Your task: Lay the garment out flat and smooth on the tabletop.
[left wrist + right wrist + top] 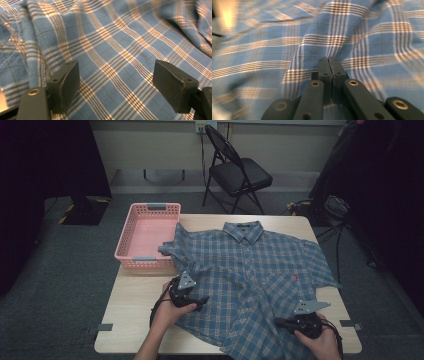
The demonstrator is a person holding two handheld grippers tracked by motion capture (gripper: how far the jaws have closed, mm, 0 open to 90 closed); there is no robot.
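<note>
While the right gripper (280, 322) pinches the plaid shirt (250, 270) hem, the left gripper (200, 301) hovers, fingers (65, 85) spread; folding seems underway; next, close left on cloth.

L tool (116, 82) open, R tool (331, 65) closed.

- I'm looking into a lab-like recording room: 1 folding chair (239, 170) is standing on grey carpet (60, 270).
- Dark curtains (45, 165) are hanging beside taped table (135, 305).
</note>
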